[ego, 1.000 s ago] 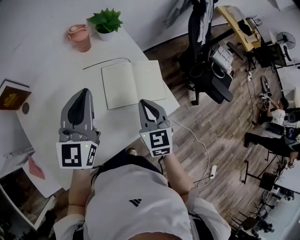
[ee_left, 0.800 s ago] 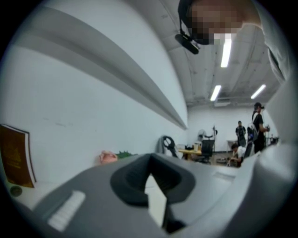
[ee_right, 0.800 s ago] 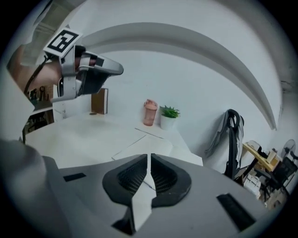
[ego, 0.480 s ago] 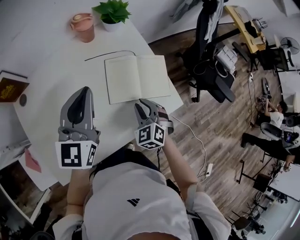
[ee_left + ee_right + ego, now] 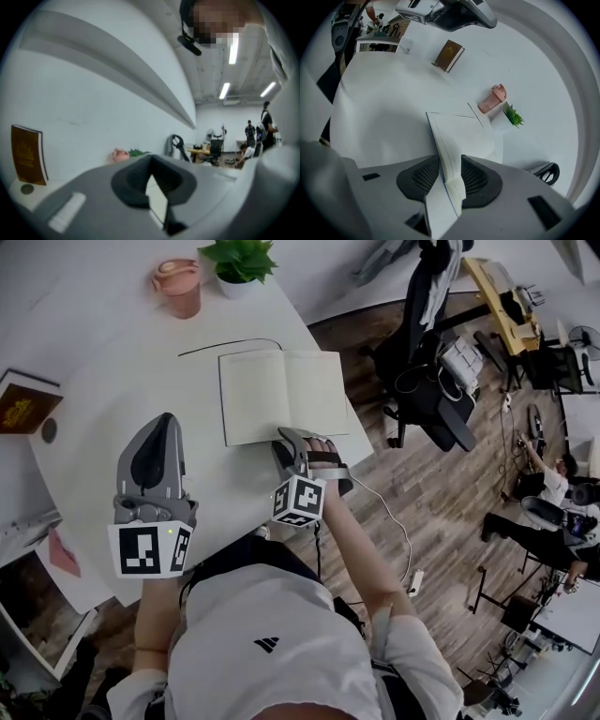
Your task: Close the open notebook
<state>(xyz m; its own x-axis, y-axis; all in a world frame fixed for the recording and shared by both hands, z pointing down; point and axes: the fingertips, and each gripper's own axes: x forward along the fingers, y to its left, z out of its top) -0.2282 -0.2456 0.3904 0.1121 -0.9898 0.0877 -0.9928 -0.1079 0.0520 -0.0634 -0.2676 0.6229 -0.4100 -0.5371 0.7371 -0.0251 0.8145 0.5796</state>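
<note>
The open notebook (image 5: 281,395) lies flat on the white table (image 5: 112,399), with blank cream pages and its spine running away from me. My right gripper (image 5: 294,438) points down at the notebook's near edge, below the right-hand page. In the right gripper view its jaws are opening and stand on either side of the notebook (image 5: 459,131), whose near edge rises between the dark pads (image 5: 419,176) of the gripper (image 5: 449,165). My left gripper (image 5: 164,421) hovers level over the table, left of the notebook and apart from it. It is shut (image 5: 151,158) and holds nothing.
A pink cup (image 5: 178,285) and a potted plant (image 5: 242,261) stand at the table's far side. A black cable (image 5: 230,344) lies just beyond the notebook. A brown book (image 5: 21,407) stands at the left. The table's edge (image 5: 361,451) is right of the notebook, with an office chair (image 5: 427,334) beyond.
My right gripper has dropped and rolled, reaching the notebook's near edge, and its jaws have opened around that edge. The left gripper has sunk a little.
</note>
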